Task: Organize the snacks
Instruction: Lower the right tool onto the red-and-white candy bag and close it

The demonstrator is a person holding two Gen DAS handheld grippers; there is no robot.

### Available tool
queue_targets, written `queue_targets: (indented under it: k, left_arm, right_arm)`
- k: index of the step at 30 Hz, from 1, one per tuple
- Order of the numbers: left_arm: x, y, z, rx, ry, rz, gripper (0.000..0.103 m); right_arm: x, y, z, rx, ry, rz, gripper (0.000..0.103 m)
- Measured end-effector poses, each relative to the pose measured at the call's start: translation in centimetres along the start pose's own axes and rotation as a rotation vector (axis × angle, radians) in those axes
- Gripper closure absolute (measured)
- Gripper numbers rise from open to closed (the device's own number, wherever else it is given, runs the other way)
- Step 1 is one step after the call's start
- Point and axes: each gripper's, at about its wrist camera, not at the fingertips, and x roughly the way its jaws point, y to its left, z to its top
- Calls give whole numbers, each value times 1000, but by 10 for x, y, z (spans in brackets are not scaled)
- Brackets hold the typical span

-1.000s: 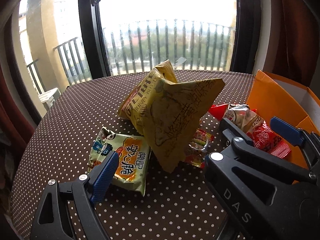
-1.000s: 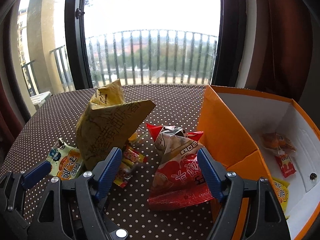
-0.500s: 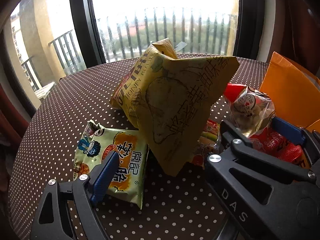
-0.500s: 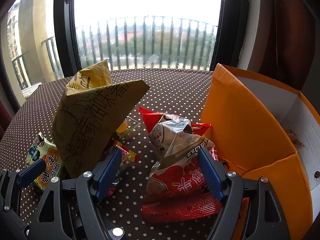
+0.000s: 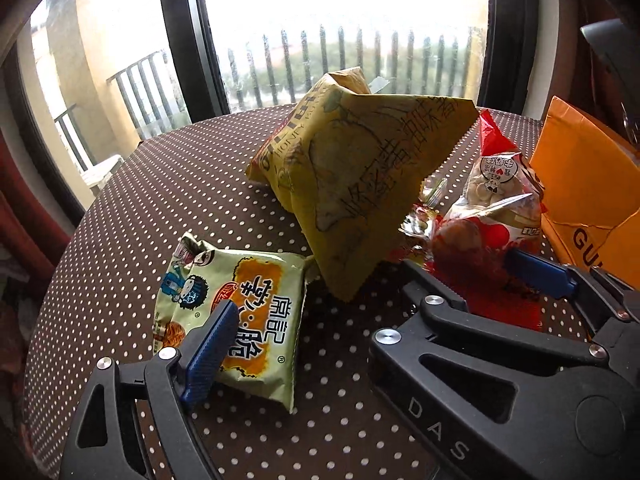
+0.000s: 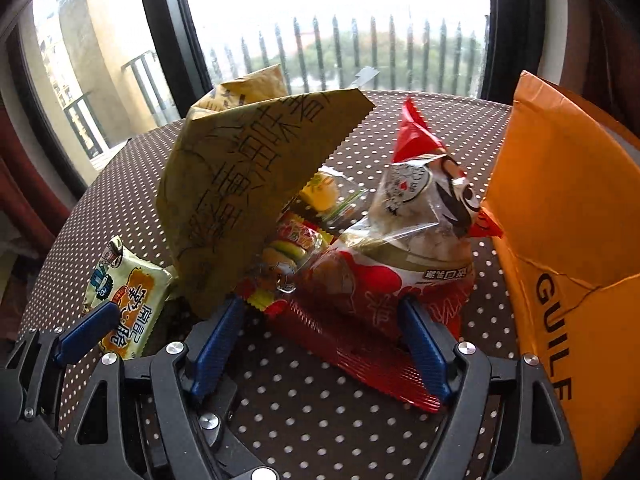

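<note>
Blue-padded right gripper stands with jaws apart astride the red snack bag, which lies on the dotted table pointing away toward the window. It tilts down; left gripper gapes over the green noodle packet, orange box beyond

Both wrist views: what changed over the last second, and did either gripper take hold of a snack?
Both grippers closed in on the snacks. The left gripper came down over the green noodle packet; the right gripper now straddles the red bag. Neither has taken hold; both are open. The snacks and orange box stayed put.
</note>
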Motion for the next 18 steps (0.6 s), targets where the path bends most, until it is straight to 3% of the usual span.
queue_targets:
  k: [4,10,18]
  left_arm:
    - [-11,4,-1,-23,-17,-26,15]
    - [-21,6,18,-24,-74,28,15]
    - [4,0,51,-13,-51,26,15]
  right_arm:
    - [-10,4,2,-3,-19,-9,21]
    - [-33,10,9,14,-122,-120,21]
    - [-23,-5,32,68,-161,-242,21]
